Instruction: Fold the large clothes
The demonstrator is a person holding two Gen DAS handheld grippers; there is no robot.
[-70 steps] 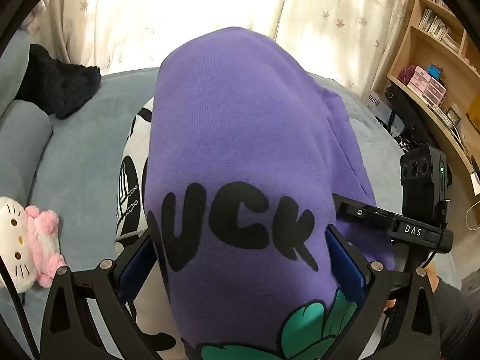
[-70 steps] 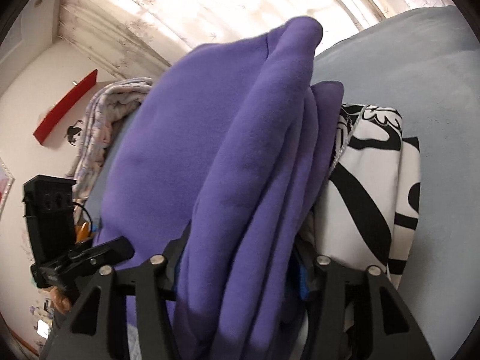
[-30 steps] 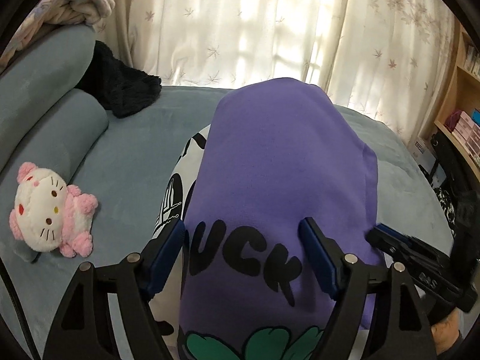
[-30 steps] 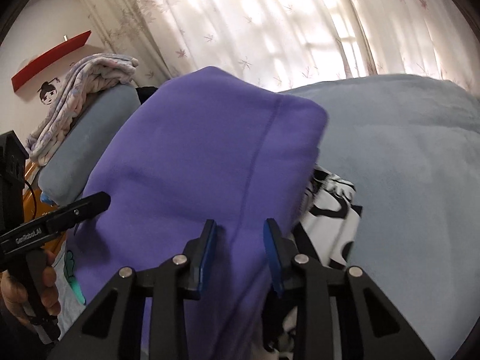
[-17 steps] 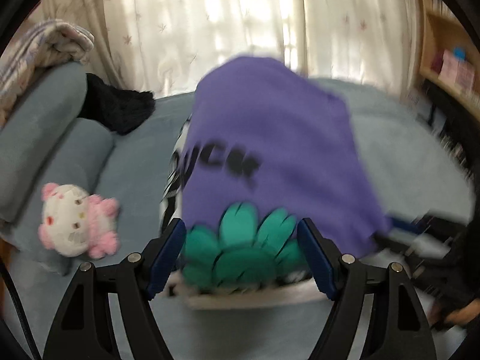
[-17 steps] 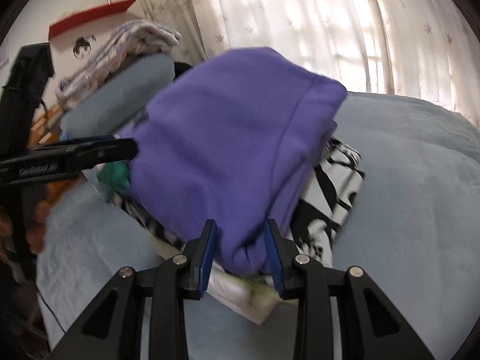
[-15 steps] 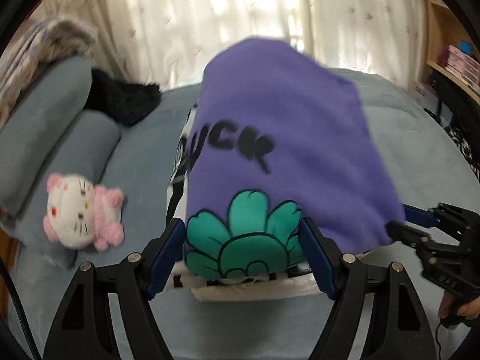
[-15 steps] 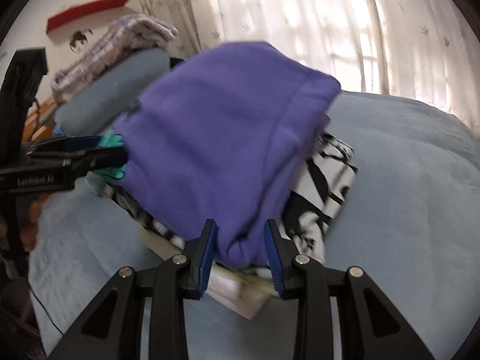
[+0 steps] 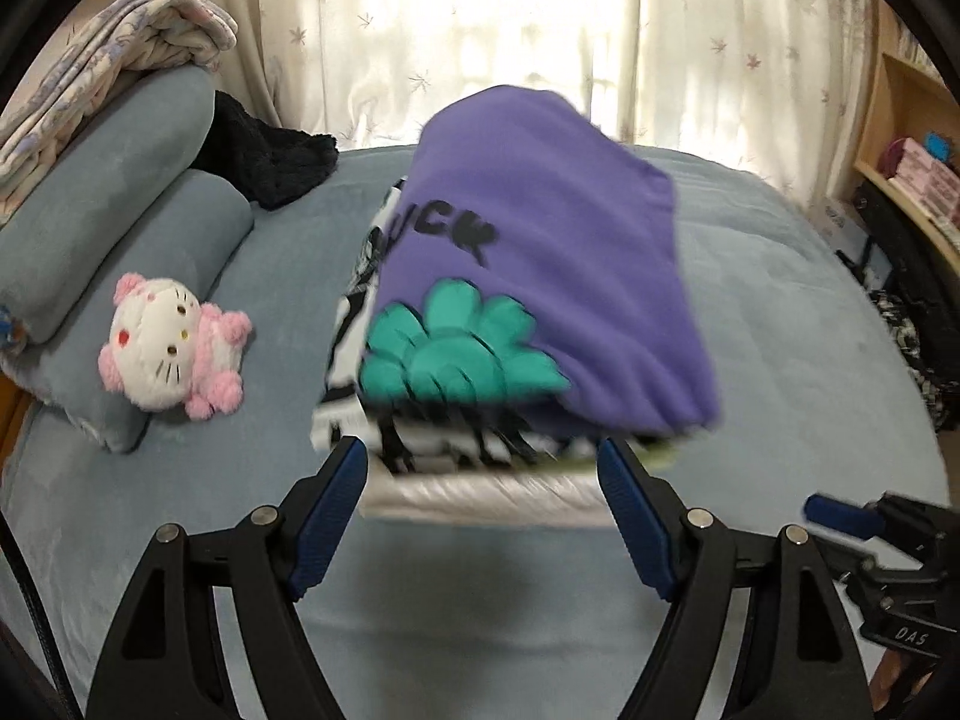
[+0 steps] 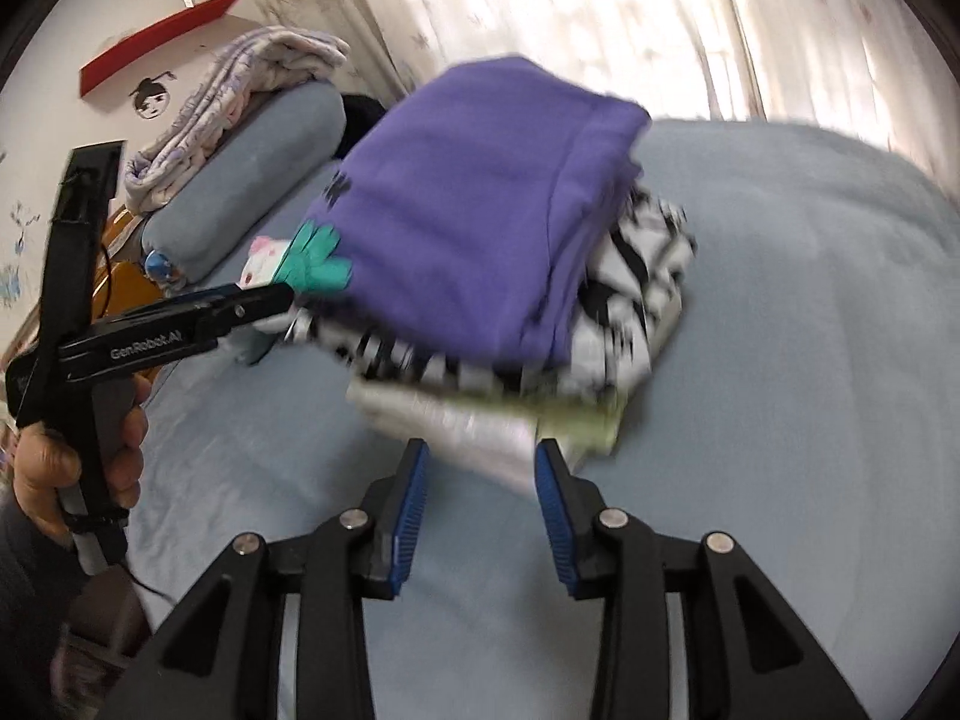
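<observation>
Now left claw (image 9: 480, 516) wide, nothing in it. Right claw (image 10: 480, 498) opening, nothing in it. Both pulled back from purple sweater (image 9: 540, 276), which they gripped moment ago. Sweater sits folded on top of clothes pile (image 9: 480, 450), middle of blue bed (image 9: 780, 360). This fold looks done.

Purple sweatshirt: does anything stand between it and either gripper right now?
Nothing visible does. The purple sweatshirt lies folded atop the stack; only bare bed cover separates the pile from the open left gripper and the opening, empty right gripper.
</observation>
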